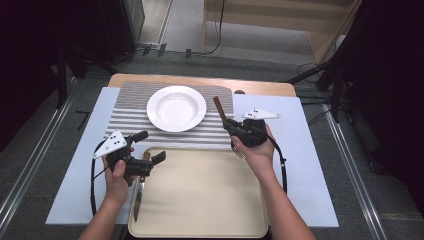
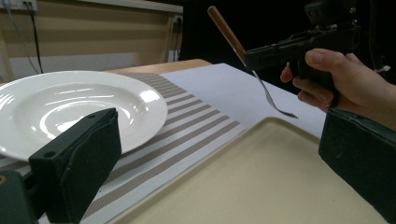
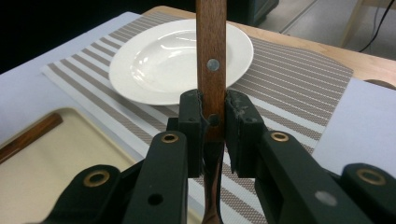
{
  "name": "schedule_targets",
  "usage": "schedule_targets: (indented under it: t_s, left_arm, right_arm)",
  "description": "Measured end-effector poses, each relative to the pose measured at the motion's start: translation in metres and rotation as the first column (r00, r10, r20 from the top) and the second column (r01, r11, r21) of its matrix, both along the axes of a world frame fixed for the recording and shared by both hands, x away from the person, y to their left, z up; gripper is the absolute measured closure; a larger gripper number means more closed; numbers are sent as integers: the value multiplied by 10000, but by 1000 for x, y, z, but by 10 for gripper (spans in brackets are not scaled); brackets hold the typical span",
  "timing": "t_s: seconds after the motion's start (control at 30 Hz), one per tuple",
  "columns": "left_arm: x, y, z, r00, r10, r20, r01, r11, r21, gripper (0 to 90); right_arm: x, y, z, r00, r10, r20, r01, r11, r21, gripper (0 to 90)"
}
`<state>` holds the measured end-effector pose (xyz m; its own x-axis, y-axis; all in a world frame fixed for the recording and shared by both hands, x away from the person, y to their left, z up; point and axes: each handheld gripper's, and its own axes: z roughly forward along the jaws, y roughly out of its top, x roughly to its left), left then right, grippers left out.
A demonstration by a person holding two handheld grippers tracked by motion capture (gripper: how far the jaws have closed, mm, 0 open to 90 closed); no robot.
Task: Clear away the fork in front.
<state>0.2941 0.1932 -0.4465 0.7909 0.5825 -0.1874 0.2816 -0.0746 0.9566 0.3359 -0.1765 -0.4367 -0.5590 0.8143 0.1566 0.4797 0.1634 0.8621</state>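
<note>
The right gripper clamps a wooden-handled fork above the striped placemat, right of the white plate, while the left gripper hangs wide-jawed over the knife on the beige tray.

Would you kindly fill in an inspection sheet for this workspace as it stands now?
Surface: beige plastic tray on white sheet; striped placemat behind.
Job's things: wooden-handled fork lifted above the tray; wooden-handled knife lying on the tray's left edge; round white plate empty on the placemat.
Clutter: nothing seen.
Grippers: right gripper shut on the fork handle; left gripper open over the knife.
Cables: black, trailing from each gripper.
Surroundings: grey floor, dark stands.
</note>
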Motion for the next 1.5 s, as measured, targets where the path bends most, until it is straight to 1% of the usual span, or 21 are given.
schedule_targets:
  t_s: [0.17,0.3,0.33,0.37,0.4,0.47,0.57,0.63,0.7,0.77,0.8,0.9,0.97,1.0,1.03,1.1,1.17,1.27,1.33,1.37,1.5]
  left_arm:
    - [2,-19,4,9996,-237,-175,231,9992,-332,0]
    - [2,-31,6,9989,-392,-247,380,9983,-441,0]
    - [1,-33,6,9986,-457,-256,444,9978,-489,0]
    - [1,-35,6,9979,-590,-259,572,9963,-647,0]
    - [0,-38,6,9975,-648,-290,627,9958,-660,0]
    - [-2,-43,7,9964,-697,-488,661,9953,-708,0]
    - [-5,-49,10,9953,-690,-674,630,9942,-871,62]
    - [-6,-52,12,9940,-681,-854,603,9941,-906,128]
    - [-6,-54,12,9928,-697,-974,609,9941,-899,149]
    - [-7,-56,12,9936,-494,-1014,404,9953,-885,224]
    - [-8,-58,11,9933,-456,-1058,360,9952,-909,264]
    - [-10,-62,9,9910,-551,-1217,448,9953,-858,345]
    - [-11,-65,7,9886,-663,-1354,534,9939,-966,391]
    - [-11,-66,7,9875,-726,-1401,580,9928,-1051,417]
    - [-11,-67,6,9865,-796,-1432,636,9915,-1132,427]
    - [-13,-68,6,9865,-855,-1394,698,9911,-1136,464]
    - [-14,-69,7,9878,-821,-1320,660,9903,-1221,475]
    - [-15,-69,8,9883,-757,-1327,585,9899,-1292,528]
    - [-15,-69,8,9870,-792,-1399,590,9880,-1424,546]
    - [-15,-69,8,9863,-792,-1447,573,9871,-1496,556]
    - [-15,-69,6,9827,-824,-1660,554,9854,-1610,598]
  right_arm:
    - [-16,5,3,9993,260,260,-263,9996,136,764]
    - [-30,10,4,9976,524,458,-530,9985,118,764]
    - [-34,11,4,9972,546,517,-558,9982,216,764]
    - [-37,12,4,9966,603,555,-620,9977,282,764]
    - [-41,13,4,9961,641,609,-660,9973,311,764]
    - [-48,16,4,9952,715,670,-743,9964,401,764]
    - [-59,21,3,9931,862,793,-898,9950,437,764]
    - [-66,24,1,9917,937,877,-982,9940,490,764]
    - [-72,28,-1,9910,955,935,-1016,9928,632,764]
    - [-77,33,-3,9902,1014,958,-1059,9935,428,764]
    - [-79,35,-3,9894,1053,997,-1100,9930,433,764]
    - [-85,40,-4,9883,1080,1076,-1145,9918,559,764]
    - [-88,45,-4,9874,1133,1108,-1209,9906,643,764]
    - [-90,48,-5,9861,1185,1166,-1258,9904,575,763]
    - [-92,51,-5,9852,1206,1221,-1279,9903,541,763]
    - [-94,56,-6,9835,1308,1251,-1378,9892,494,763]
    - [-96,61,-7,9824,1335,1306,-1400,9893,413,763]
    - [-99,65,-10,9816,1331,1365,-1391,9897,350,763]
    - [-101,68,-11,9804,1327,1457,-1390,9897,340,763]
    - [-103,69,-11,9796,1303,1530,-1356,9905,249,763]
    - [-106,74,-13,9794,1230,1602,-1278,9916,200,763]
